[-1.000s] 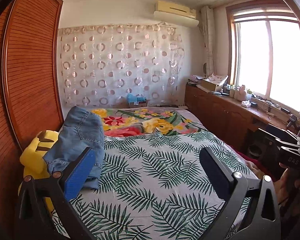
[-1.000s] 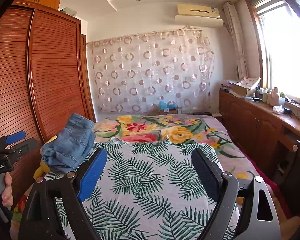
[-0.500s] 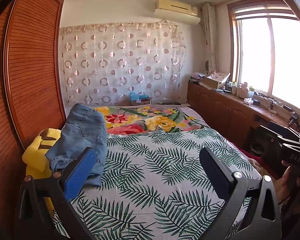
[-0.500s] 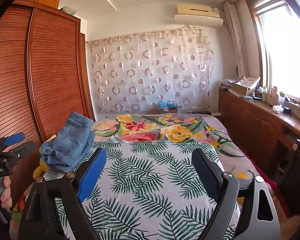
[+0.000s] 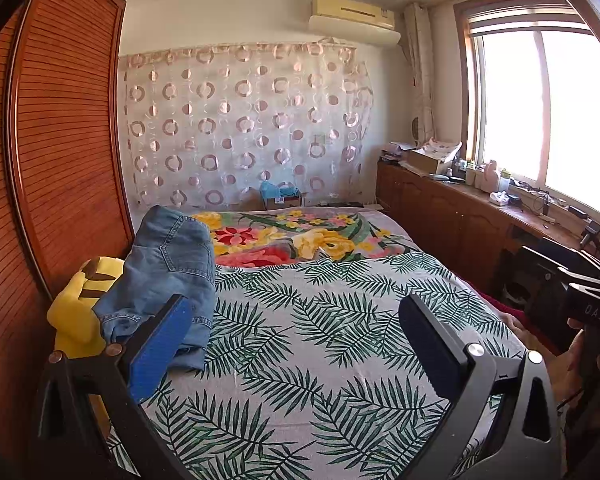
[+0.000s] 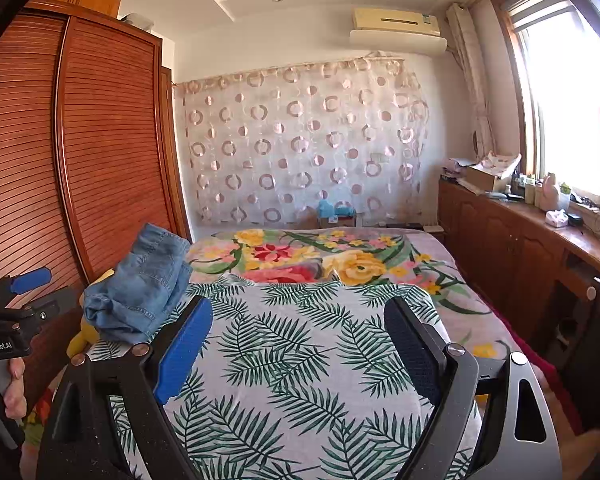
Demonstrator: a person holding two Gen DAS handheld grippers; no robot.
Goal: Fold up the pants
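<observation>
**Jeans heaped on plush toy, both grippers off them**

Risks: the jeans (image 5: 164, 276) sit bunched over a yellow plush toy (image 5: 76, 312) at the bed (image 5: 320, 360) edge by the wardrobe (image 5: 60, 140). A pinch there could catch several layers or the toy w/ them, or nudge the heap off into the gap. Whether they're crumpled or already roughly folded: can't tell.

Left gripper (image 5: 296, 332): jaws spread wide, nothing between; jeans lie beyond its blue finger, towards the wardrobe. Right gripper (image 6: 296, 332): also spread, empty, farther from the toy, over leaf-print sheet.
</observation>
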